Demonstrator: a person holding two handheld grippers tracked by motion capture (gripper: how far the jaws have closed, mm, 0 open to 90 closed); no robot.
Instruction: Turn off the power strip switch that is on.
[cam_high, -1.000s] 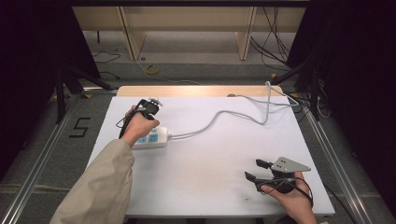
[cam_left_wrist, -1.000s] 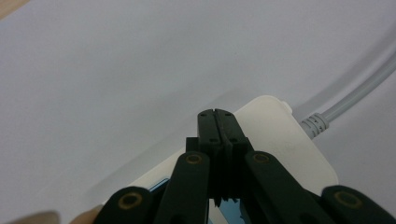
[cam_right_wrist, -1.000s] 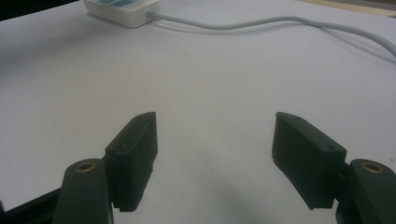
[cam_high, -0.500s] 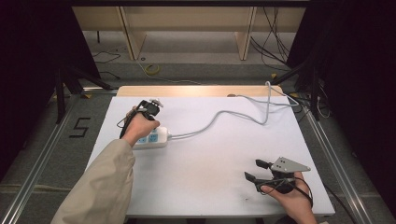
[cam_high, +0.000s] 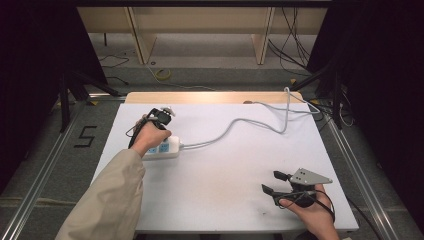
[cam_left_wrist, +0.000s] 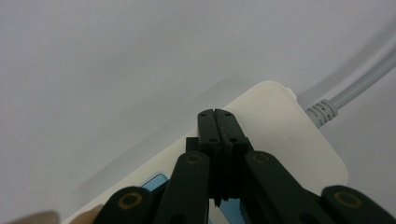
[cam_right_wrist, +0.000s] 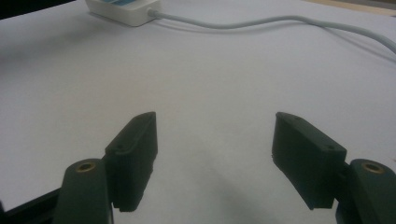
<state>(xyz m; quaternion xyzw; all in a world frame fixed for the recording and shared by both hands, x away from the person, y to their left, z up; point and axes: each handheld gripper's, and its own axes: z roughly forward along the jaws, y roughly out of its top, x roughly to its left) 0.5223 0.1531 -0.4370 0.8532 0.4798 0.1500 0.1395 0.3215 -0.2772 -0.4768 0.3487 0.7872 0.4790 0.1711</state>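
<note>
From the high view, a white plastic power strip (cam_high: 162, 148) with blue switches is seen lying near the left side of the white table (cam_high: 225, 175). A long grey cable (cam_high: 235, 125) runs from the power strip toward the far right corner. The left gripper (cam_high: 159, 119) is held right over the power strip. The right gripper (cam_high: 275, 182) is kept well apart from the power strip, near the front right edge.

In the left gripper view, the two black jaws are pressed flat together with nothing between them. Their tip is held over the power strip (cam_left_wrist: 289, 140), close to the end where the cable (cam_left_wrist: 355, 88) comes out.

In the right gripper view, the jaws are spread wide apart with nothing between them, and the power strip (cam_right_wrist: 123, 10) is seen far off.

A switch is probably being pushed. The closed tip should be pressed straight down, slowly, so the power strip is not slid away.
</note>
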